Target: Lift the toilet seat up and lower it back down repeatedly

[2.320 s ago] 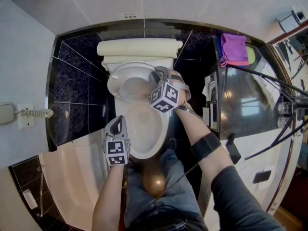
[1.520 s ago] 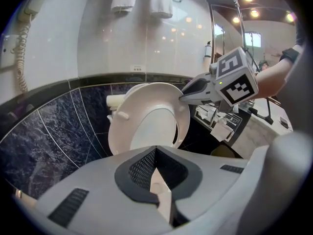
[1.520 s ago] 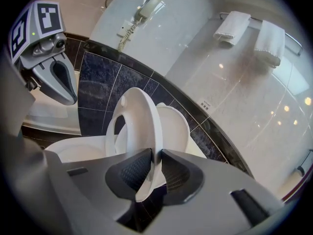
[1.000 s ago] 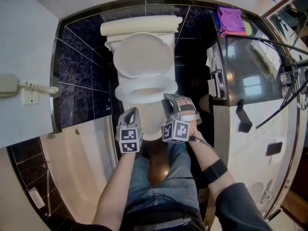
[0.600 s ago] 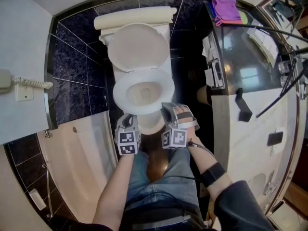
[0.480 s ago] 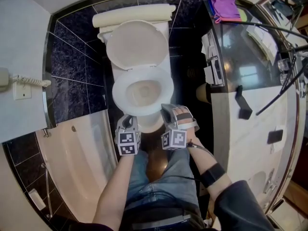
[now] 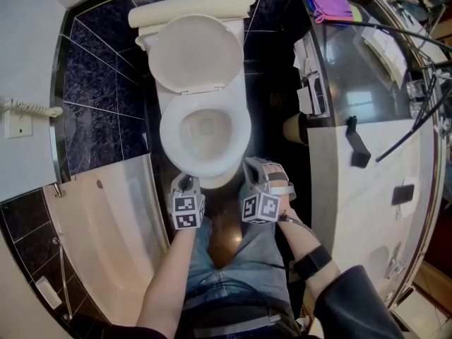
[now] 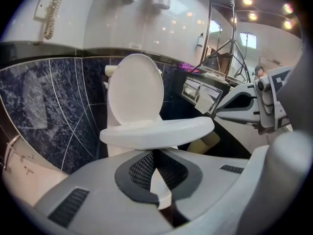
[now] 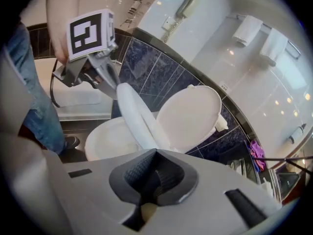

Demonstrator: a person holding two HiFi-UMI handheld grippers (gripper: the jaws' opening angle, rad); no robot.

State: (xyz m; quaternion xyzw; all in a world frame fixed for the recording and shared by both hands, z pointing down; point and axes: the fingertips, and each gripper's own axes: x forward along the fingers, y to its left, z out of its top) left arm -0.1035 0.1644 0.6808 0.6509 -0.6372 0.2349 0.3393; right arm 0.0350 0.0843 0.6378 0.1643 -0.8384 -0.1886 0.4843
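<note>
right gripper view: fingers just closed together on nothing, near toilet seat.

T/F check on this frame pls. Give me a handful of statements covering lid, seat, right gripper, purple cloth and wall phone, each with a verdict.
1. The lid stands upright against the tank. True.
2. The seat lies flat on the bowl. False: the right gripper view shows it tilted up off the bowl, short of the lid.
3. The right gripper is clamped on the seat. False: its jaws have just been closing and meet on nothing, and the seat is ahead of them.
4. The purple cloth hangs over the lid. False: it lies on the counter.
5. A corded phone hangs on the wall. True.
</note>
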